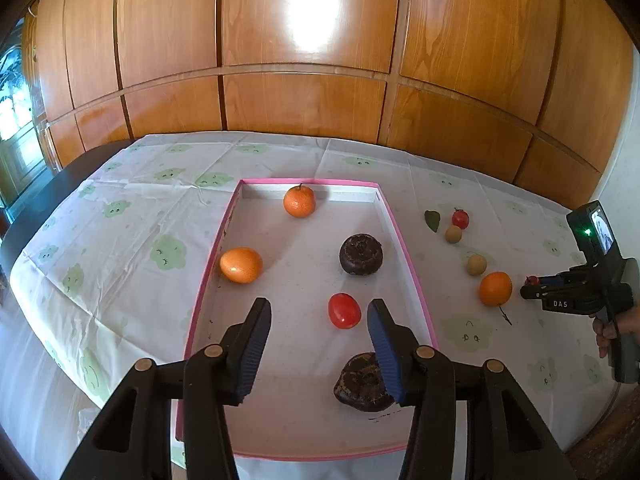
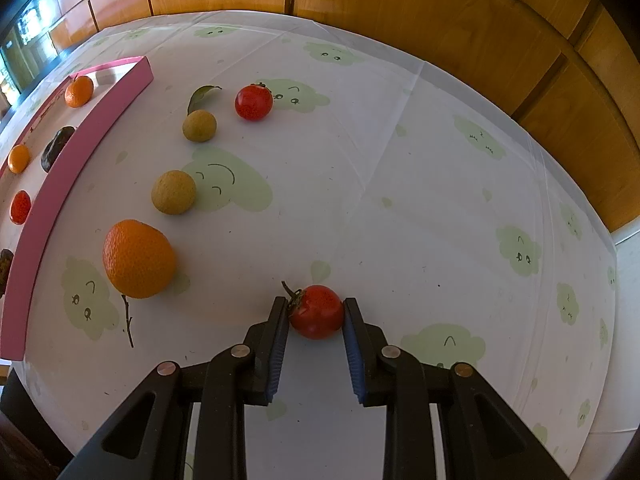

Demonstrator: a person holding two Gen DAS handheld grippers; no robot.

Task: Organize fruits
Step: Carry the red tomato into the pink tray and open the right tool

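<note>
Right gripper (image 2: 316,312): jaws narrow, both blue pads pressed on a small red tomato (image 2: 317,312) with a dry stem, held low over the cloud-print tablecloth (image 2: 400,200). Landmark for all places: the pink-rimmed tray (image 1: 404,248). The gripped tomato is outside the tray, off its right long wall, near the tray's front end. Left gripper (image 1: 320,312): jaws partly apart, nothing between the pads, hanging over the front part of the tray floor. Under its right finger, inside the tray near the front, lies a dark brown wrinkled fruit (image 1: 360,384), partly hidden by that finger. Just past the fingertips, inside the tray, a smooth red tomato (image 1: 344,311). Further in: a smooth orange fruit (image 1: 241,265) against the tray's left wall, and a second dark brown fruit (image 1: 361,254) toward the right wall. At the tray's far wall, a stemmed mandarin (image 1: 299,201). Outside the tray, right of its right wall, from near to far: a large orange (image 2: 138,258) with a loose twig just beside it, a tan round fruit (image 2: 173,192), a second smaller tan fruit (image 2: 199,125) with a green leaf (image 2: 202,94) just beyond it, and a red fruit (image 2: 253,102) furthest out. A hand (image 1: 612,332) holds the right gripper's handle. Wood-panelled wall (image 1: 304,80) behind the table.
</note>
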